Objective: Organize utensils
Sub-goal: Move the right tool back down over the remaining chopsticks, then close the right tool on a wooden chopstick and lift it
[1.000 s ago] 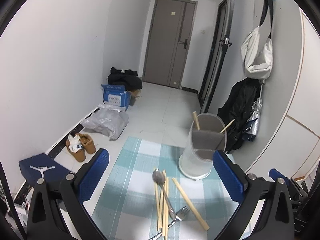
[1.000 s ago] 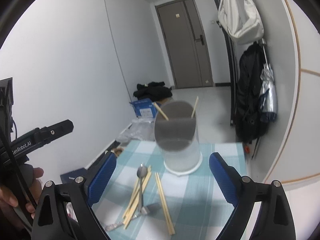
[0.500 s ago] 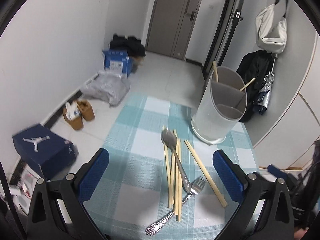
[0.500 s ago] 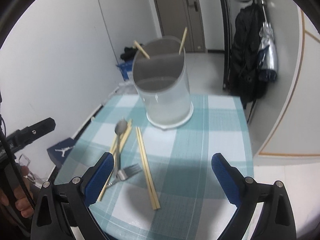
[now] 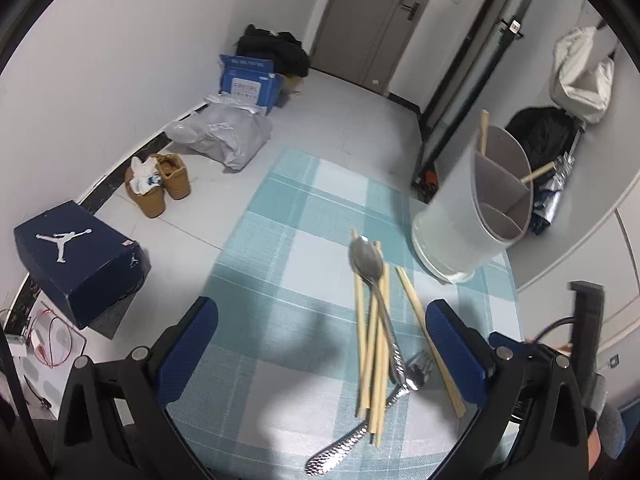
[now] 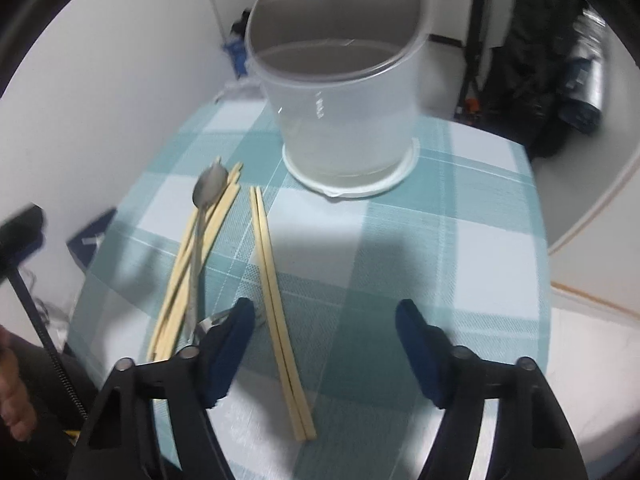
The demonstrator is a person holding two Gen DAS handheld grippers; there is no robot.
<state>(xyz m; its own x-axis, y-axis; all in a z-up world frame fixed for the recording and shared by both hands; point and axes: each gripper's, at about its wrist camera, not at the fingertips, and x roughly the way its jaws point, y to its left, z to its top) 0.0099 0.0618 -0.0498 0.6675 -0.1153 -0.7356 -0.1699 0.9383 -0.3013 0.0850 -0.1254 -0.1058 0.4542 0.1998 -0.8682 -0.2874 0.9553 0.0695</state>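
Note:
A translucent utensil holder (image 5: pixel 472 216) (image 6: pixel 344 92) with inner dividers stands on the teal checked tablecloth (image 5: pixel 280 240) (image 6: pixel 460 240), two chopsticks leaning in it. In front of it lie a spoon (image 5: pixel 366 260) (image 6: pixel 210 190), a fork (image 5: pixel 416 368), a loose bundle of chopsticks (image 5: pixel 372 352) (image 6: pixel 188 276) and a separate pair of chopsticks (image 5: pixel 428 332) (image 6: pixel 276 304). My left gripper (image 5: pixel 320 344) hovers open above the cloth, left of the pile. My right gripper (image 6: pixel 326 344) is low over the table, its jaws closing; the separate pair lies between the fingers, untouched by the pads.
The table's round edge falls off at left and right. On the floor are a dark shoebox (image 5: pixel 76 256), brown shoes (image 5: pixel 158 184), a plastic bag (image 5: pixel 224 136) and a blue box (image 5: pixel 248 80). Black bags and an umbrella (image 6: pixel 540 80) lean by the wall. A person's hand (image 6: pixel 16 400) shows at the left.
Both grippers have dropped toward the table and tipped downward. The right jaws have narrowed and now straddle the separate pair of chopsticks. Holder and utensils have not moved.

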